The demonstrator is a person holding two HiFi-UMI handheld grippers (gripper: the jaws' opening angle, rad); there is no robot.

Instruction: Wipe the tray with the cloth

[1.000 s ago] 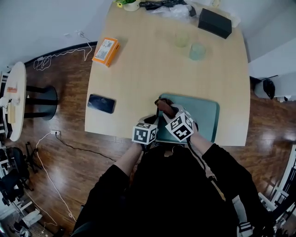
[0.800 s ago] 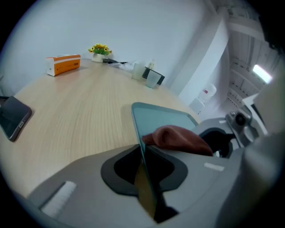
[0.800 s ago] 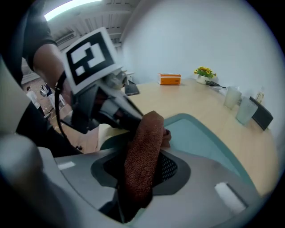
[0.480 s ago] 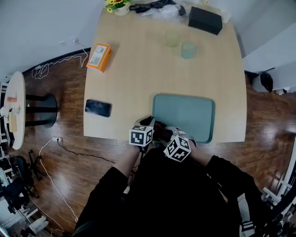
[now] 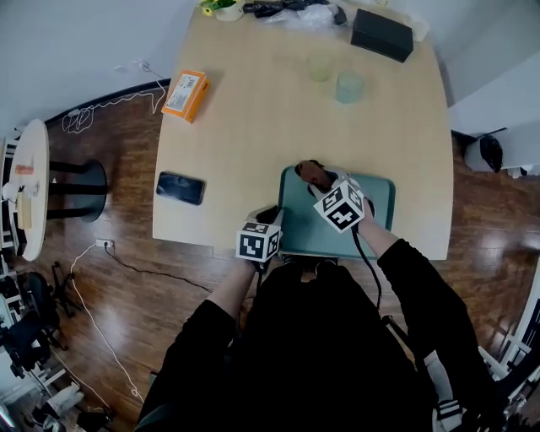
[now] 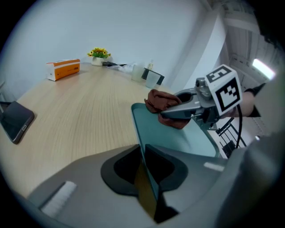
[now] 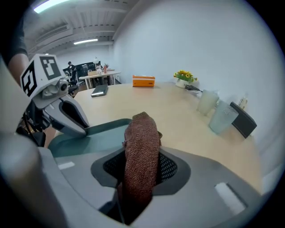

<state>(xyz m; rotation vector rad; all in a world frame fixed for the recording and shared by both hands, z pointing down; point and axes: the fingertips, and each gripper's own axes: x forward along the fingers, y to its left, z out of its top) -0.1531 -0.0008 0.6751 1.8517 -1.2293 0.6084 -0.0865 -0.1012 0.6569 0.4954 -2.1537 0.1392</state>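
A teal tray (image 5: pixel 375 211) lies at the near edge of the wooden table (image 5: pixel 253 143). My left gripper (image 5: pixel 274 221) is shut on the tray's near left rim (image 6: pixel 141 133); in the left gripper view the rim runs straight between its jaws (image 6: pixel 144 158). My right gripper (image 5: pixel 322 182) is shut on a brown cloth (image 5: pixel 312 173) and holds it over the tray's far left corner. In the right gripper view the cloth (image 7: pixel 141 147) stands up between the jaws, above the tray (image 7: pixel 93 133). The left gripper view shows the cloth (image 6: pixel 161 101) pressed onto the tray's surface.
A black phone (image 5: pixel 180 188) lies left of the tray. An orange box (image 5: pixel 187 94) sits at the table's far left. Two translucent cups (image 5: pixel 321 67) (image 5: pixel 348 86) and a black box (image 5: pixel 381 34) stand at the back, with a flower pot (image 5: pixel 219 7) and cables.
My right gripper carried the cloth back to the tray's near edge, then away again to the far left corner. The left gripper kept its hold on the rim.
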